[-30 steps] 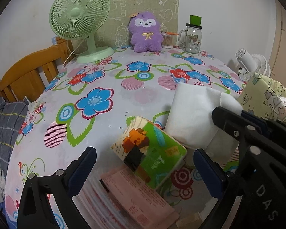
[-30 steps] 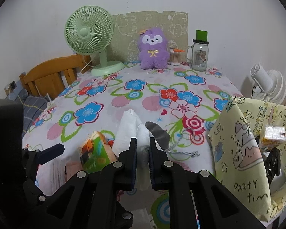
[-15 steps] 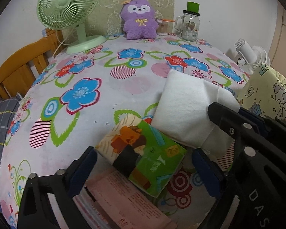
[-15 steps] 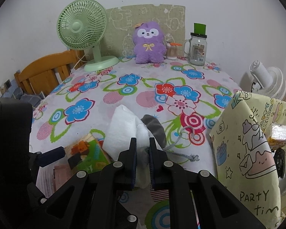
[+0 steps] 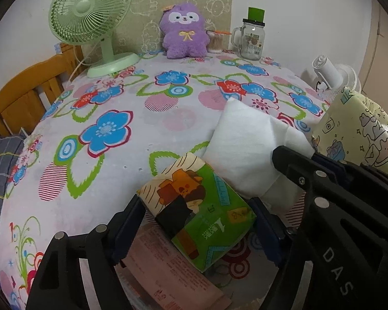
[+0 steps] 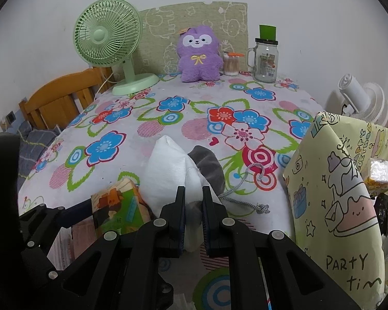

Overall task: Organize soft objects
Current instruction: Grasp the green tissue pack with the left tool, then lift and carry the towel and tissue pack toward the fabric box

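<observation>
Green tissue pack (image 5: 201, 211): soft, light, grip its long sides | left gripper (image 5: 198, 228) jaws closing around it | right gripper (image 6: 194, 201) pinching white cloth (image 6: 168, 170)

Counted on the flowered table: one green-wrapped soft tissue pack (image 5: 199, 214) near; one white folded cloth pouch (image 5: 245, 149) right of it; one grey drawstring bag (image 6: 209, 165); one purple plush toy (image 5: 183, 33) far; one green desk fan (image 5: 90, 13) far left; one glass handled jar (image 5: 251, 38) far right; one cotton-swab tub (image 5: 214, 41).

A green tissue pack (image 5: 198, 213) lies tilted beside a folded white cloth (image 5: 248, 149).
</observation>
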### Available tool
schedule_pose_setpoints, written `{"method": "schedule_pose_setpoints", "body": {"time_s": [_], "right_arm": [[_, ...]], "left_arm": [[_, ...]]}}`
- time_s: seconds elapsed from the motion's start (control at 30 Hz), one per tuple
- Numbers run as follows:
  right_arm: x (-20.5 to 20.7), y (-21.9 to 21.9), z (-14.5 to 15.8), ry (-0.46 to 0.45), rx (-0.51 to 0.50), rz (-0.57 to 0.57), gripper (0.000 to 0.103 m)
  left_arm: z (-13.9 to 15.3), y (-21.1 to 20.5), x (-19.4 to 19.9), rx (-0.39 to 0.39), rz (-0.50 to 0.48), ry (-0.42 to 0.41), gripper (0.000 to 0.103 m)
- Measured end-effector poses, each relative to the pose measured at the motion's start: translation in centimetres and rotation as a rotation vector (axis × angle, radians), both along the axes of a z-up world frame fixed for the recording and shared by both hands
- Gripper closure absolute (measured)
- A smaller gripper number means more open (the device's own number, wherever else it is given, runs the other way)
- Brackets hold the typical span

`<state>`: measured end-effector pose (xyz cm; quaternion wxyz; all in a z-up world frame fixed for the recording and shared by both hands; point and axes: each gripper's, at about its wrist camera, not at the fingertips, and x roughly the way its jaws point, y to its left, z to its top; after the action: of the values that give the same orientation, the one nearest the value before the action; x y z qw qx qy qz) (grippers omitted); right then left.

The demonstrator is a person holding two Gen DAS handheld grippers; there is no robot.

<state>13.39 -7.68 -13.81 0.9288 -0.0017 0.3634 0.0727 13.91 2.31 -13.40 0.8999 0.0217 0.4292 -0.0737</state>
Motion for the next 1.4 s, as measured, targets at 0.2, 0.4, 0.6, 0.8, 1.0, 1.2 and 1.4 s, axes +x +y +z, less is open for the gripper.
{"method": "schedule_pose_setpoints", "body": {"time_s": [0.2, 0.4, 0.6, 0.8, 1.0, 1.2, 1.4], "right_arm": [[-0.6, 0.2, 0.4, -0.003, 0.004, 0.003, 0.089], [-1.4, 0.6, 1.1, -0.01, 0.004, 0.009, 0.089], [-2.1, 0.9, 1.9, -0.022, -0.006, 0.014, 0.089], [-3.1, 1.1, 3.1, -0.041, -0.014, 0.022, 0.089], [-4.0, 1.1, 4.4, -0.062, -0.019, 0.027, 0.089], [-4.9, 1.0, 5.8, -0.089, -0.029, 0.03, 0.089], [-5.8, 0.7, 7.1, -0.12, -0.04, 0.029, 0.089]], "left_arm": [[0.8, 0.4, -0.8, 0.005, 0.013, -0.03, 0.021], [1.7, 0.9, -1.8, 0.005, 0.033, -0.074, 0.021], [2.6, 1.3, -2.6, 0.005, 0.042, -0.1, 0.021], [3.7, 1.4, -3.5, 0.008, 0.048, -0.134, 0.021], [5.2, 1.2, -4.7, 0.007, 0.05, -0.178, 0.021], [6.5, 0.9, -5.5, 0.004, 0.052, -0.21, 0.021], [7.7, 0.3, -6.3, -0.001, 0.048, -0.239, 0.021]]}}
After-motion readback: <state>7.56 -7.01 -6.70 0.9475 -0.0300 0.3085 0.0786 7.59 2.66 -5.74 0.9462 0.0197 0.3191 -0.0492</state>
